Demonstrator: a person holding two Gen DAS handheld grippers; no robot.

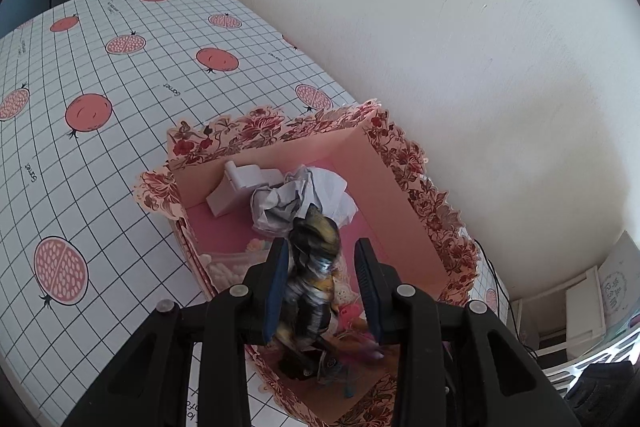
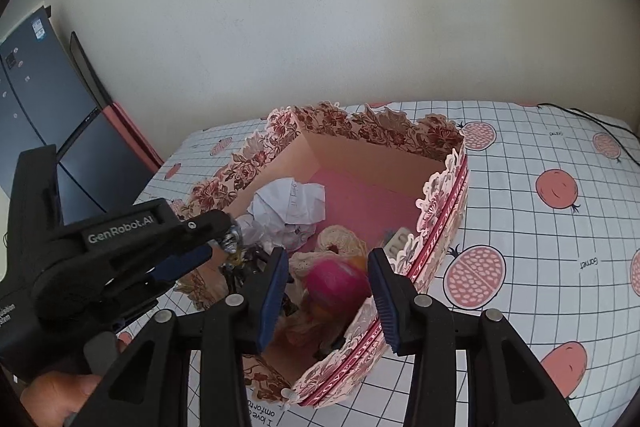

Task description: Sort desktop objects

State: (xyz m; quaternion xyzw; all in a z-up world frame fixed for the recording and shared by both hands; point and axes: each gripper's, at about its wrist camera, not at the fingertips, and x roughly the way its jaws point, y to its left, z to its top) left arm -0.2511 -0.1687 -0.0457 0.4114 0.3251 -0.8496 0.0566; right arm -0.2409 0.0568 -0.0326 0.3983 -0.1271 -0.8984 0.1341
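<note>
While both grippers hang over the box (image 2: 440, 187), sorting looks nearly done.
The left gripper (image 1: 322, 287) pinches a dark toy (image 1: 316, 267); the right gripper (image 2: 332, 291) is apart above a pink ball (image 2: 338, 281).

Left gripper (image 1: 322, 287): black, two-finger, blue pads, angled steeply down, jaws partly apart with something between them. Right gripper (image 2: 329, 297): same build and tilt, jaws slightly apart. Bare hand (image 2: 56, 397) on left handle.

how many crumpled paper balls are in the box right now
1, as far as shows: a white crumpled paper ball lies mid-floor in the floral box, beside the grey plastic piece. More could hide under the other items.
</note>
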